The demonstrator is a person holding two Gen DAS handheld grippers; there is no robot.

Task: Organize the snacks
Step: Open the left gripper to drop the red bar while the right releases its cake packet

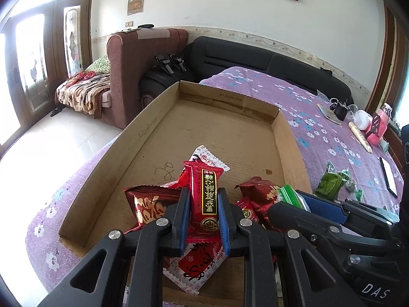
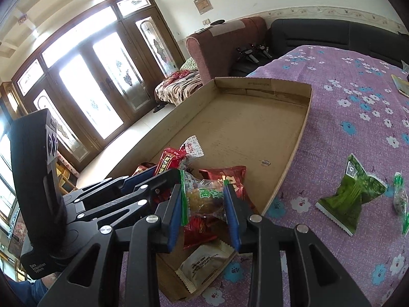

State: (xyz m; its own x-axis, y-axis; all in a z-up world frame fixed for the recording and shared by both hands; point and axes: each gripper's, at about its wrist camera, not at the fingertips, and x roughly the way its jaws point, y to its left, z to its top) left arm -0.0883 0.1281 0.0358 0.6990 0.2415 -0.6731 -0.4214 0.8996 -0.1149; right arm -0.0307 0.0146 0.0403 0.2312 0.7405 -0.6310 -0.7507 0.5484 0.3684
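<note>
A shallow cardboard tray lies on a purple cloth with white and blue flowers; most of its floor is bare, and the snack packets are gathered at its near end. The left gripper hangs over this near end with its blue-padded jaws drawn narrow, clamped on the two long edges of a red packet with a black and gold label, which stands nearly upright between them. Below and around it lie further red packets and a white packet with red print. In the right wrist view, the right gripper holds a clear packet with green edging and brownish contents; its jaws stand at a moderate width, the pads lying against the two ends of the packet. This packet is above the near right corner of the tray, over a dark red packet and a pale beige packet that rests on the tray's near edge. The left gripper's body appears at the left of this view, just beside the right one. Outside the tray, on the cloth to its right, lie a green packet and a smaller clear and green packet, well apart from the grippers. Beyond the table stand a brownish-red armchair and a black sofa.
</note>
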